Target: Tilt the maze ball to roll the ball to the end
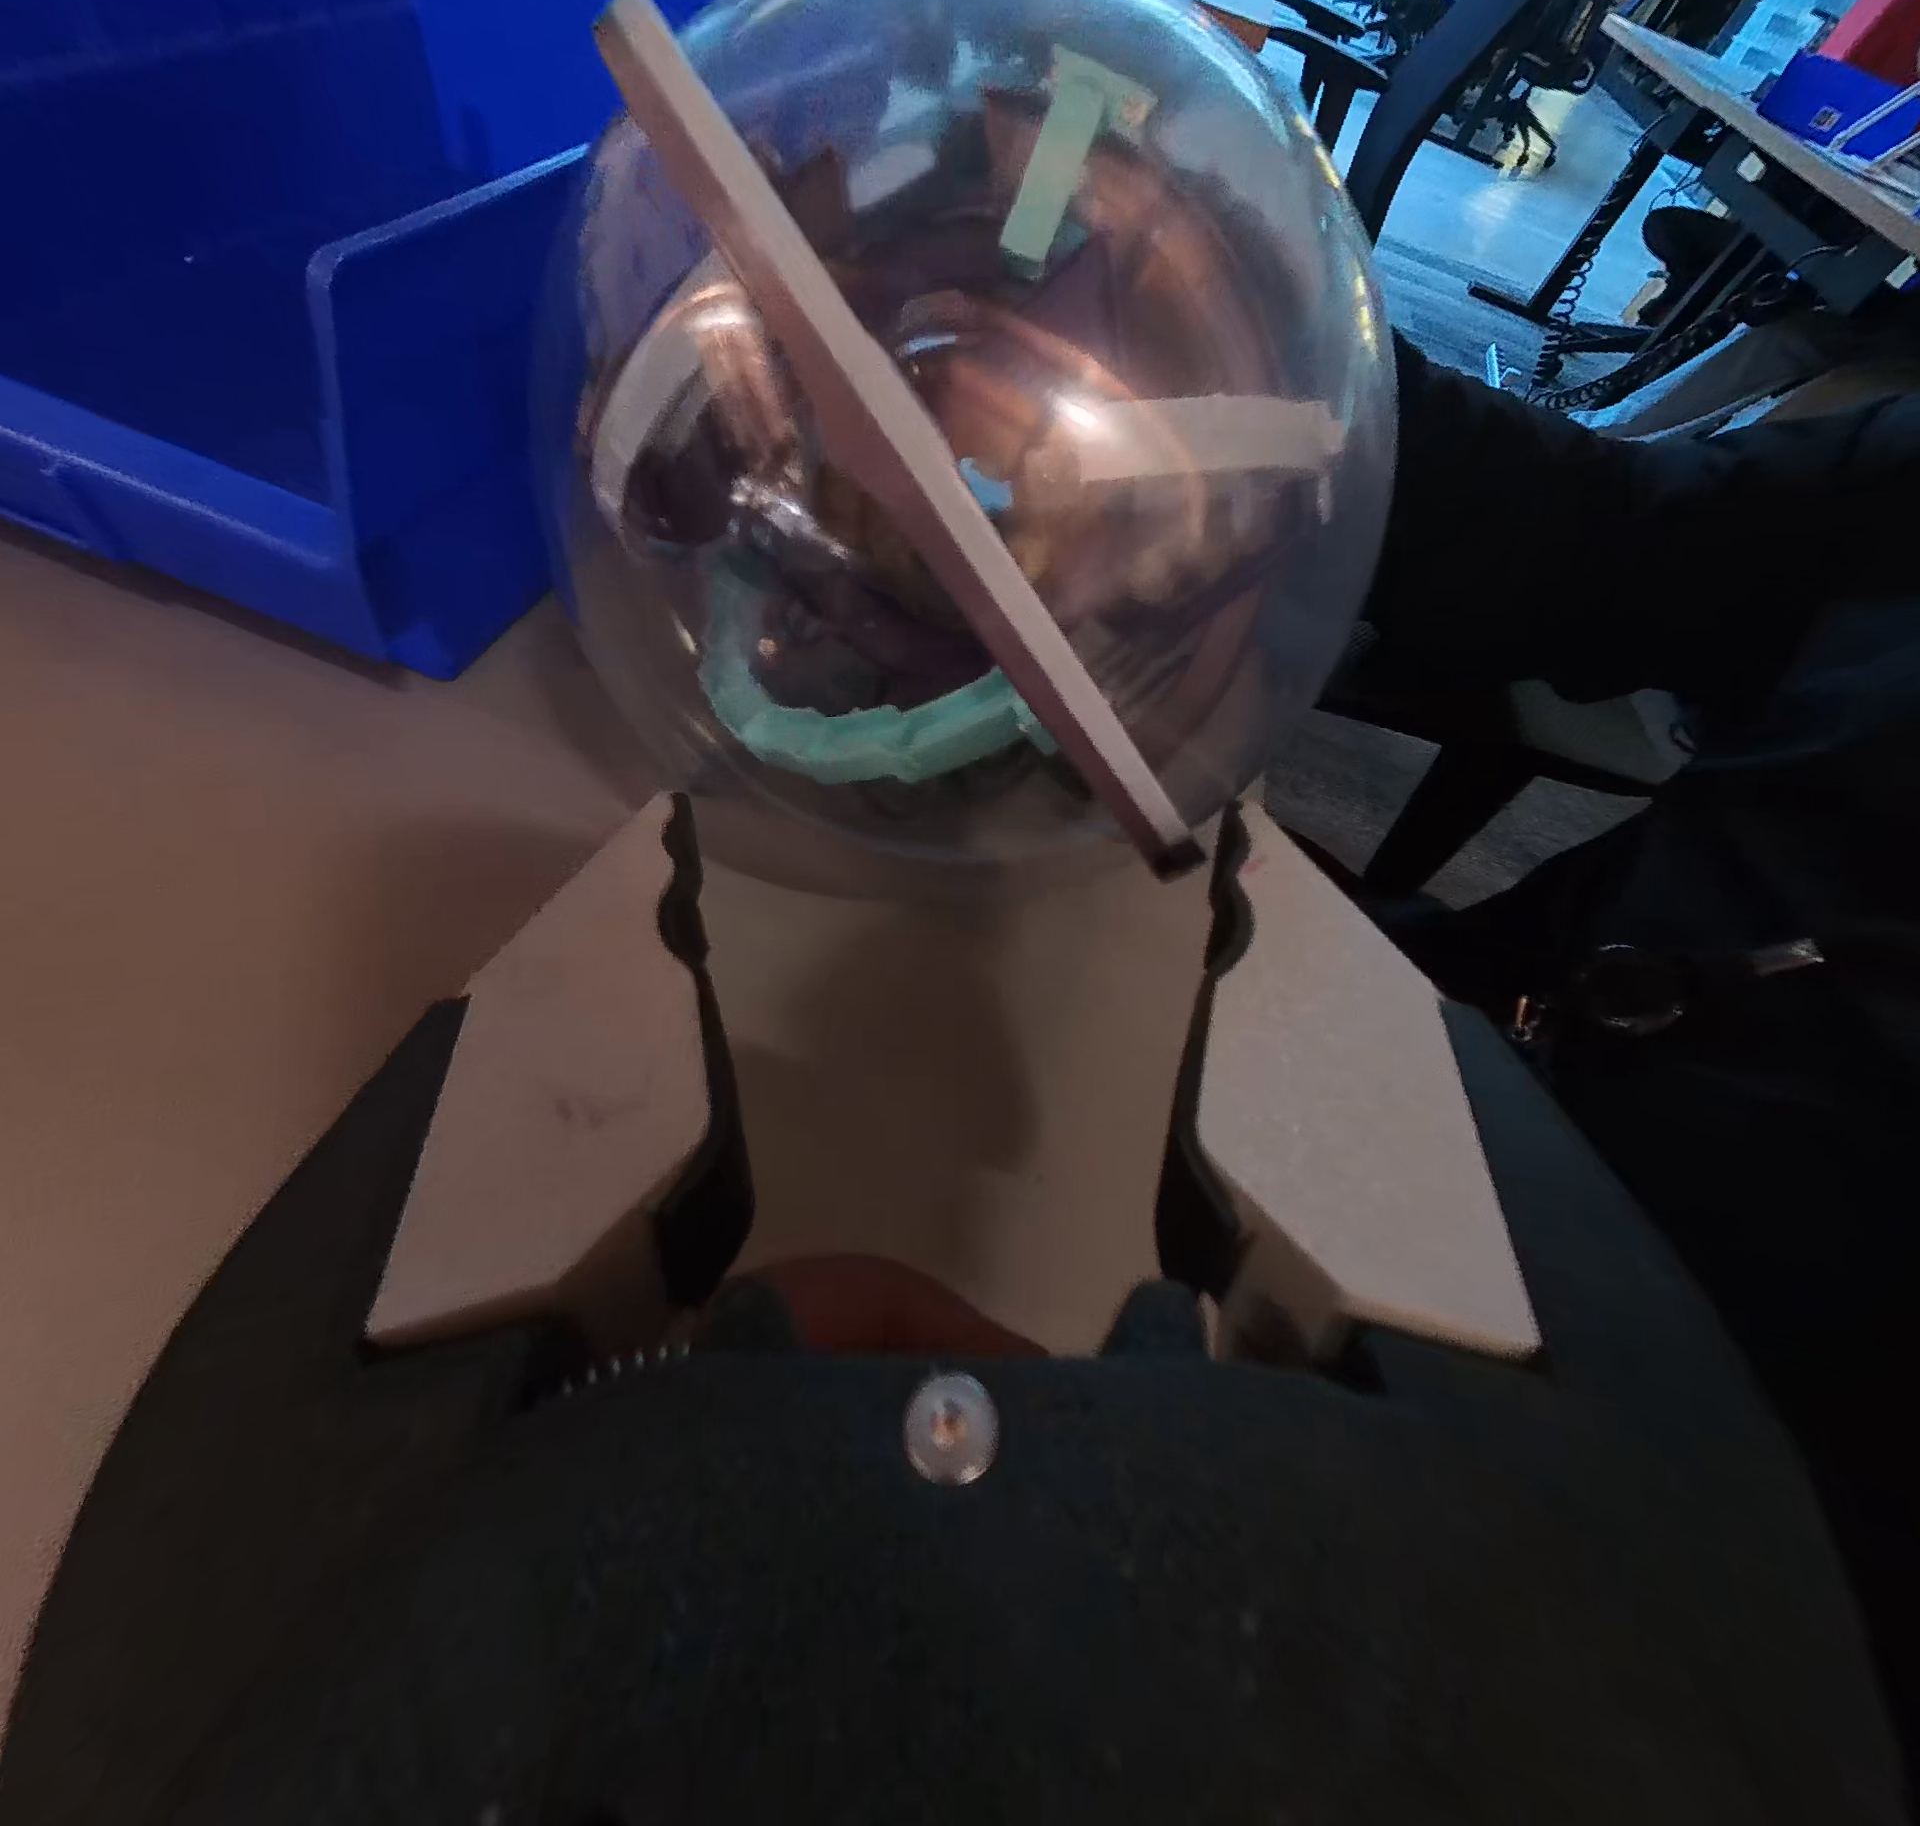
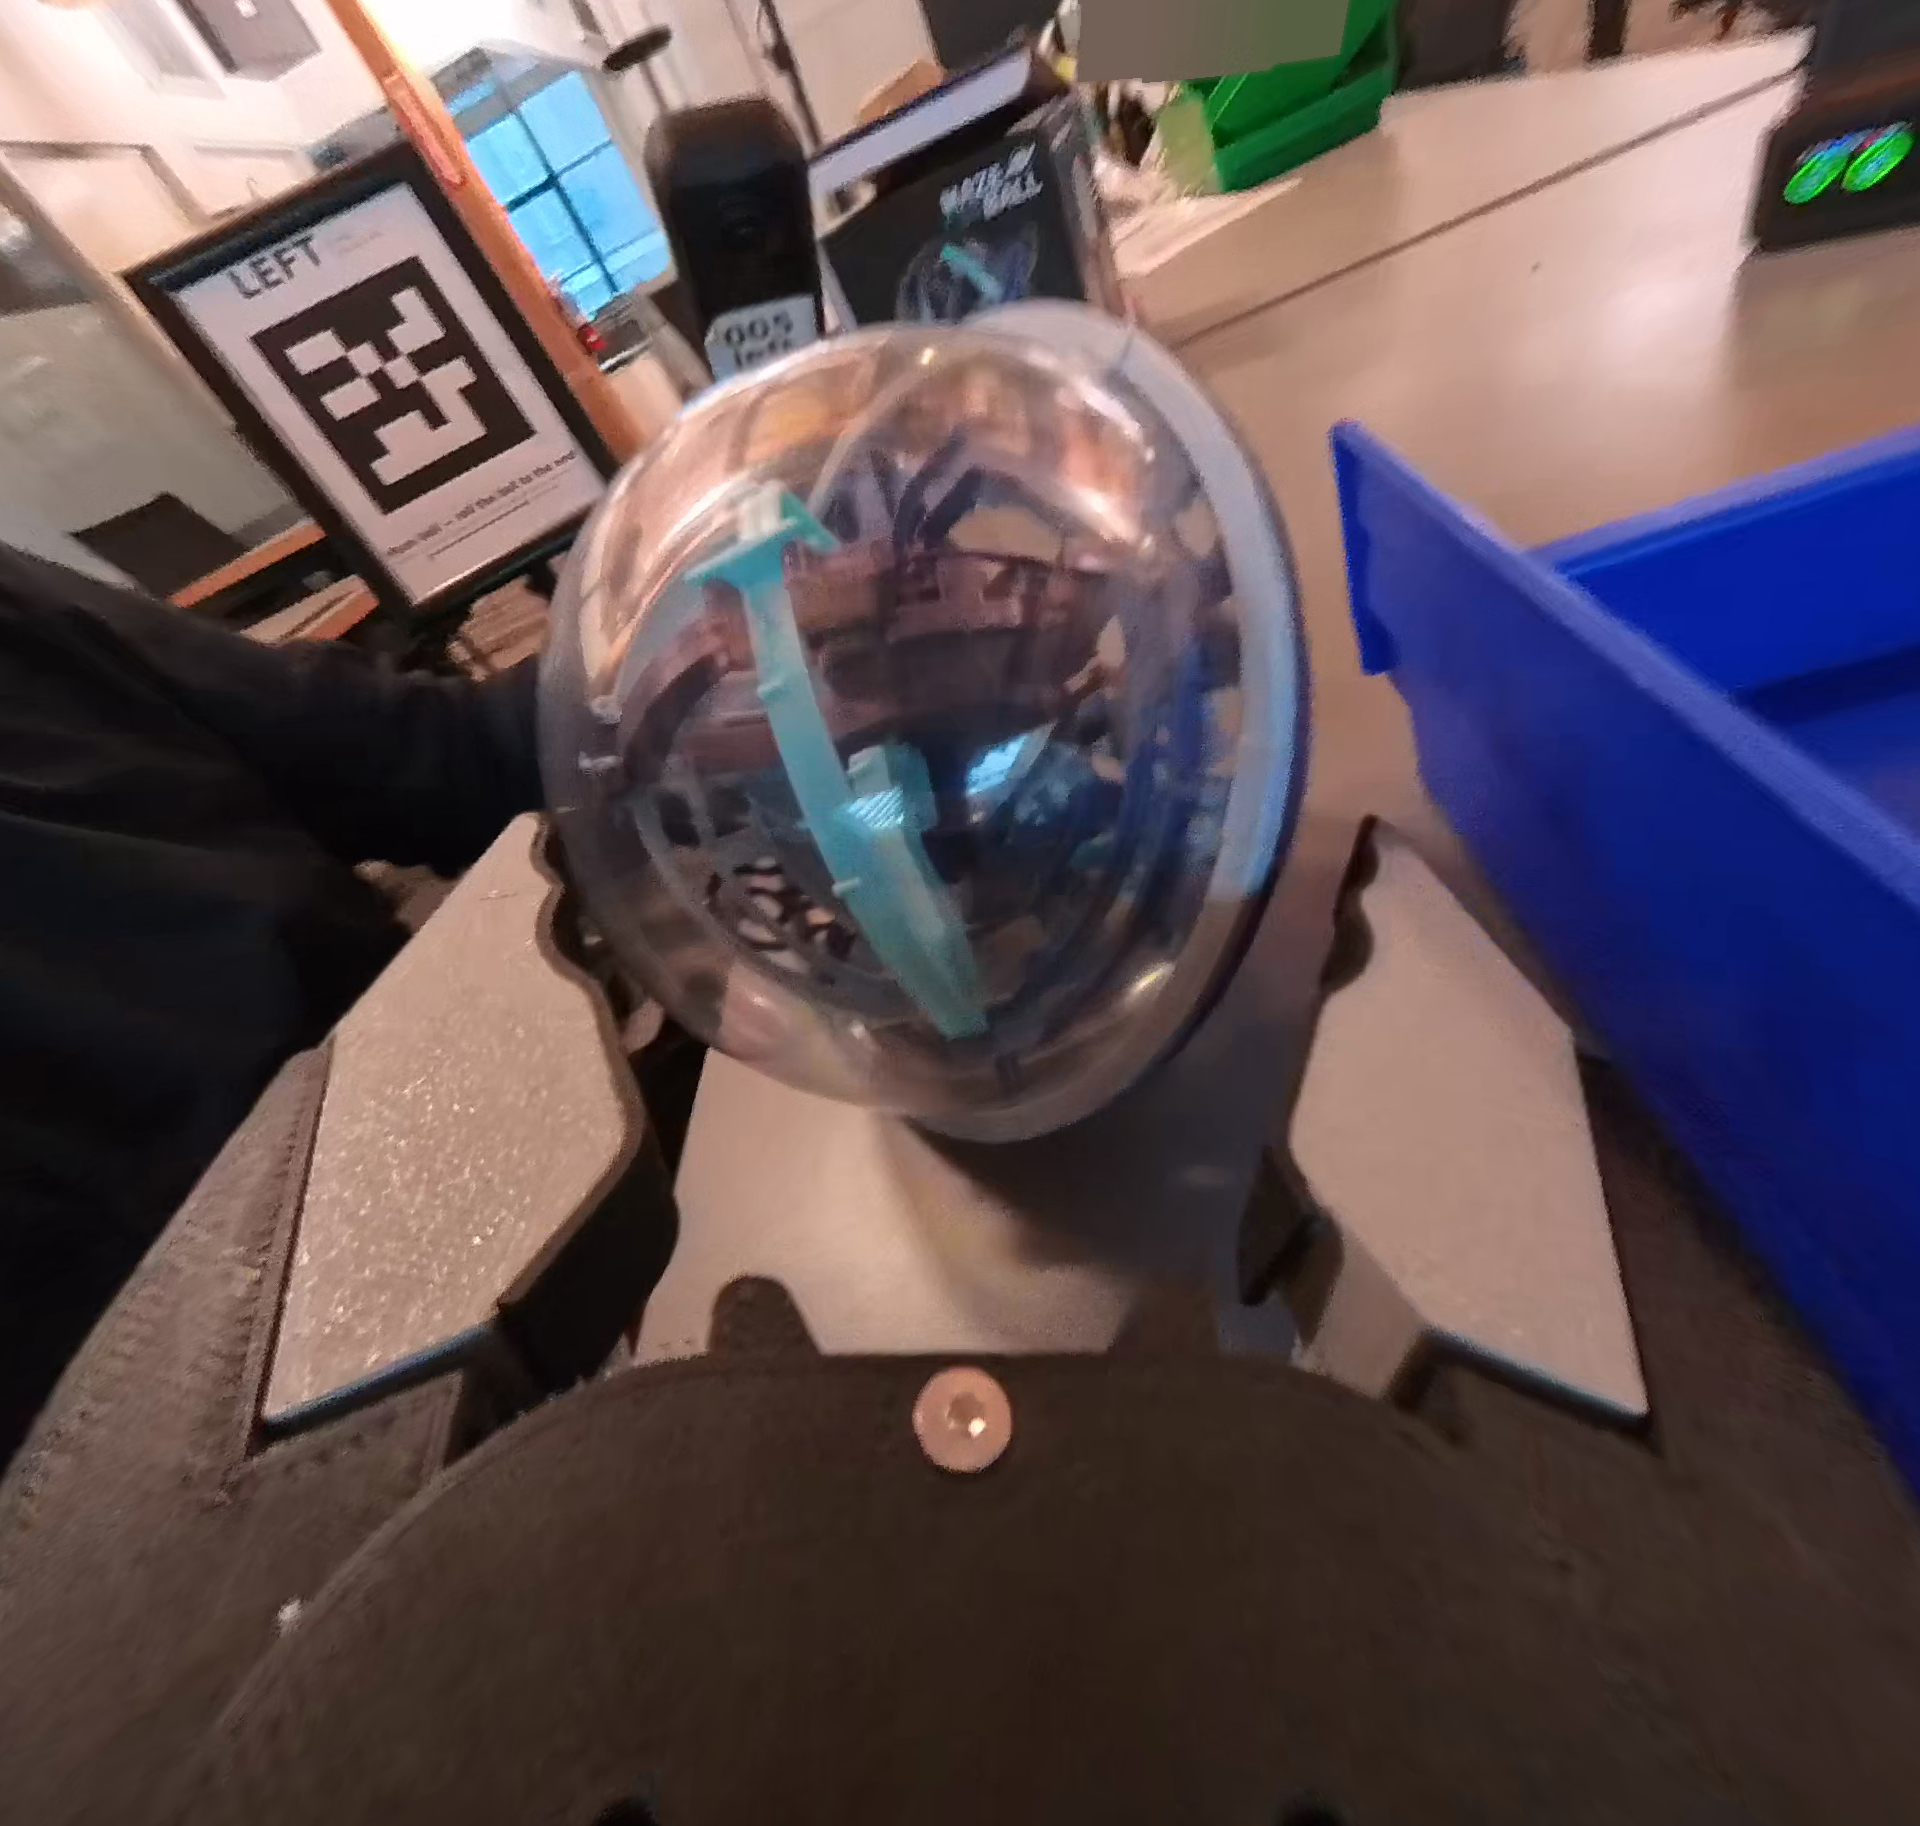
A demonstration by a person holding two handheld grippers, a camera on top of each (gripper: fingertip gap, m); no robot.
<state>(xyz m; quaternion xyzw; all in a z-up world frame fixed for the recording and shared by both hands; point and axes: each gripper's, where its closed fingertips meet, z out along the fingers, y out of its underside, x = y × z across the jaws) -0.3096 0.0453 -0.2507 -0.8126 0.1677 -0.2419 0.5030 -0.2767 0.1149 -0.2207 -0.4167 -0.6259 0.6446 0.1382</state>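
The maze ball is a clear sphere with a grey ring around it and teal and brown tracks inside. It sits over the tan table. My left gripper is open, with its fingertips at the sphere's near lower edge; the sphere is wider than their gap and lies beyond them. In the right wrist view the maze ball stands between the fingers of my right gripper, which is open. Its left fingertip is against the sphere and its right one stands apart. I cannot make out the small ball inside.
A blue bin stands close beside the sphere, also in the right wrist view. A black sleeve reaches in behind the sphere. A marker sign, a black box and a green bin stand farther back.
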